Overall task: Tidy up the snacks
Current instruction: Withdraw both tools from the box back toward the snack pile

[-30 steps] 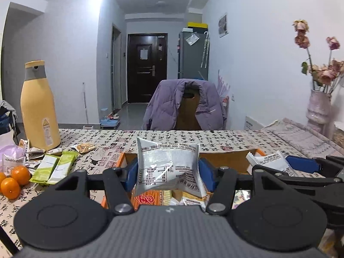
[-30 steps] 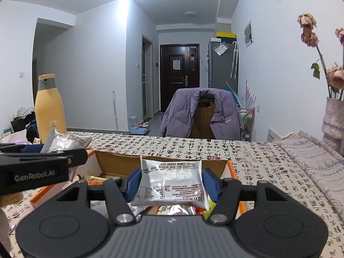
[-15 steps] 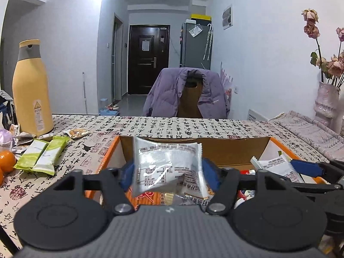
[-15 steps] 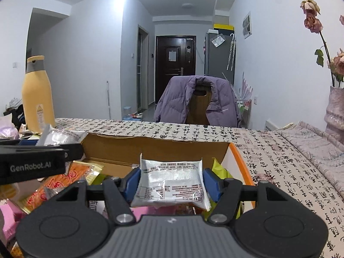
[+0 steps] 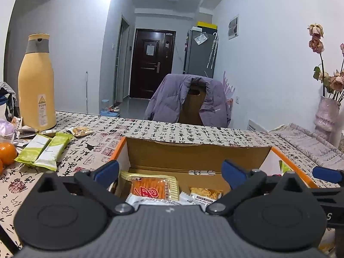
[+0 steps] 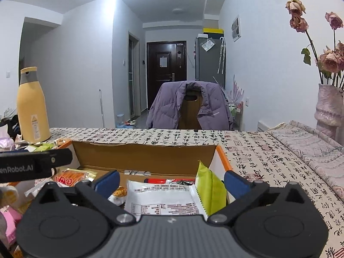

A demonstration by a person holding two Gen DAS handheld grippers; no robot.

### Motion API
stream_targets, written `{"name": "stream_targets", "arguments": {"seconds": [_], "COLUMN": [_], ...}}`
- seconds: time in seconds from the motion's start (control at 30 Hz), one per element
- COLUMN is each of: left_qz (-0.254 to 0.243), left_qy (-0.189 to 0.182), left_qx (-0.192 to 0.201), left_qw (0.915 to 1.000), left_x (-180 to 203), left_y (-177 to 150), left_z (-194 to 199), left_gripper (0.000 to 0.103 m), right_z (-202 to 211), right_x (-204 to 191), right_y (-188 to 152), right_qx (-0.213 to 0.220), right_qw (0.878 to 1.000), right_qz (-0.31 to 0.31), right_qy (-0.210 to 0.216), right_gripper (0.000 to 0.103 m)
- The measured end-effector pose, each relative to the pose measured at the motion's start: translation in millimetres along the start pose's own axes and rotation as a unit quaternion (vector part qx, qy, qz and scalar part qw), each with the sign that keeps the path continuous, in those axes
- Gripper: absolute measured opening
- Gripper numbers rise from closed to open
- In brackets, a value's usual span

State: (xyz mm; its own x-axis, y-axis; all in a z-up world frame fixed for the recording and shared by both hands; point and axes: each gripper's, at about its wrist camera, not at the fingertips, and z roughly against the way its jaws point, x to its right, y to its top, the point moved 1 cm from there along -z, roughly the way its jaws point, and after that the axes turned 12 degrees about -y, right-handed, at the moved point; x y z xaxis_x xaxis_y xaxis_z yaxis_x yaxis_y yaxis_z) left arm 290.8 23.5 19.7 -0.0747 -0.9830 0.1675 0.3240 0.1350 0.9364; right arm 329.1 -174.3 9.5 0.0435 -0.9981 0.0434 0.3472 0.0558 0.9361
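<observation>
Both the left tool and right tool are spread wide and empty above the cardboard box, where the white snack packet lies, light, soft, slippery, best pinched at its sealed edge.

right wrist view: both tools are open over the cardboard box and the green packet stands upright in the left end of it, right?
Not quite. In the right wrist view the green packet stands upright at the right end of the cardboard box, against its orange-edged wall. Both the right tool and left tool are indeed open over the box.
</observation>
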Motion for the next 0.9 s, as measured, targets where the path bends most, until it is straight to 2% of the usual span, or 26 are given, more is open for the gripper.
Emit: {"name": "stream_targets", "arguments": {"seconds": [0.33,0.53,0.9], "left_qz": [0.024,0.017,0.013], "left_qy": [-0.002,-0.008,-0.025], "left_qx": [0.019,0.027,0.023], "left_qw": [0.9995,0.9995,0.9993], "left_x": [3,9,9], "left_y": [14,20,5], "left_z": [20,43,105], "left_gripper": [0.103,0.103,0.103], "right_z": [14,33,88], "right_x": [4,2,8], "right_y": [10,15,5], "right_qx": [0.001,-0.003,-0.008], "right_qw": [1.0,1.0,0.999], "right_qz": [-0.005,0.013,0.022], "right_qy": [0.001,0.006,0.031], "right_gripper": [0.103,0.103,0.103]}}
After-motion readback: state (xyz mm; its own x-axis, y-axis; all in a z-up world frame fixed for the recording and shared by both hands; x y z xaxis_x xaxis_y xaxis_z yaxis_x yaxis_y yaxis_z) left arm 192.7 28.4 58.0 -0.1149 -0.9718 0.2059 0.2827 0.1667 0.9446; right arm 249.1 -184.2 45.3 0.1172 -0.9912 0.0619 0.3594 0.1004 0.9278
